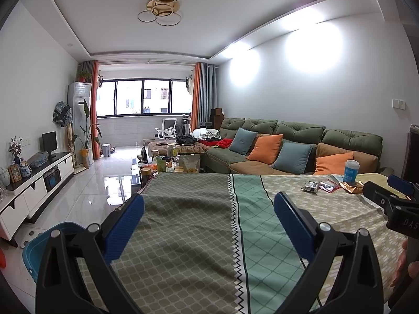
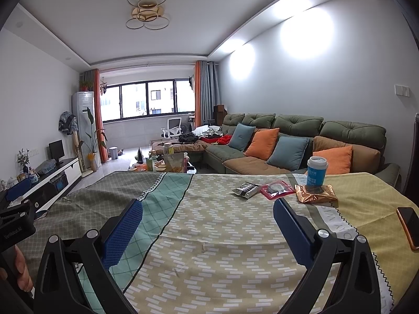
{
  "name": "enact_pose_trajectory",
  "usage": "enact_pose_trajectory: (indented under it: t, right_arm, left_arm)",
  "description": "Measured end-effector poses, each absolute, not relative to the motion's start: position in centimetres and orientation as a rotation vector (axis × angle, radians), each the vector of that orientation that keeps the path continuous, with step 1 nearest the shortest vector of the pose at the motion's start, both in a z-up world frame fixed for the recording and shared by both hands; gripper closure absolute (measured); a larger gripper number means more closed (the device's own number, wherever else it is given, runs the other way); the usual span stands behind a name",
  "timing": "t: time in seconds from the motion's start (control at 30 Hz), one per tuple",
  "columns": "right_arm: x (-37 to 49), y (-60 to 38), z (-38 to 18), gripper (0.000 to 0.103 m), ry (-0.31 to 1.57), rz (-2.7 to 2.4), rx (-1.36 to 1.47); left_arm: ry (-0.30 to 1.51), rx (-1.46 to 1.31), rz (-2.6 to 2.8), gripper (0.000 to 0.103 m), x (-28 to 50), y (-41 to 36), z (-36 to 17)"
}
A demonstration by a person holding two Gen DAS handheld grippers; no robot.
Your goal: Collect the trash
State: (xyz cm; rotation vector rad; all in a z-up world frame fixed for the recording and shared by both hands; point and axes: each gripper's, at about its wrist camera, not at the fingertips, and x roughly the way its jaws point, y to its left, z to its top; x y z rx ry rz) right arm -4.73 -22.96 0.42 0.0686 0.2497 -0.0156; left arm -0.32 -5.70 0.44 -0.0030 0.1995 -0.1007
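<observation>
The trash is gathered in a short row toward the far right part of the cloth-covered tabletop (image 2: 209,235): a silver-black wrapper (image 2: 245,190), a red packet (image 2: 277,189) just beside it, then a crumpled gold wrapper (image 2: 315,194) on which a blue paper cup (image 2: 316,170) with a white lid is stood upright. The row is laid roughly parallel to the far edge, and each packet is seen lying flat, with its long axis running more or less along that edge. From the right gripper (image 2: 208,218) the silver-black wrapper is found ahead and slightly to the right, well apart, so this hand is judged the nearer one. Its jaws are spread wide and nothing is held. The left gripper (image 1: 209,209) is likewise held wide open and empty, over the green part of the cloth, with the trash far off to its right. A phone (image 2: 409,226) is laid near the right edge, clear of the straight path. Bare cloth is left between the right gripper and the row, so open room is afforded. A blue bin (image 1: 39,248) is seen, perhaps partly, below the left edge.
</observation>
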Motion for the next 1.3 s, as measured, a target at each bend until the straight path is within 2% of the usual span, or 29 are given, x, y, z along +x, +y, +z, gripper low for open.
enact_pose_trajectory:
  t: [1.3]
  right_arm:
    - [-4.77, -22.92, 0.34, 0.004, 0.246, -0.015, 0.068]
  left_arm:
    - [0.2, -0.001, -0.094, 0.003, -0.19, -5.45, 0.35]
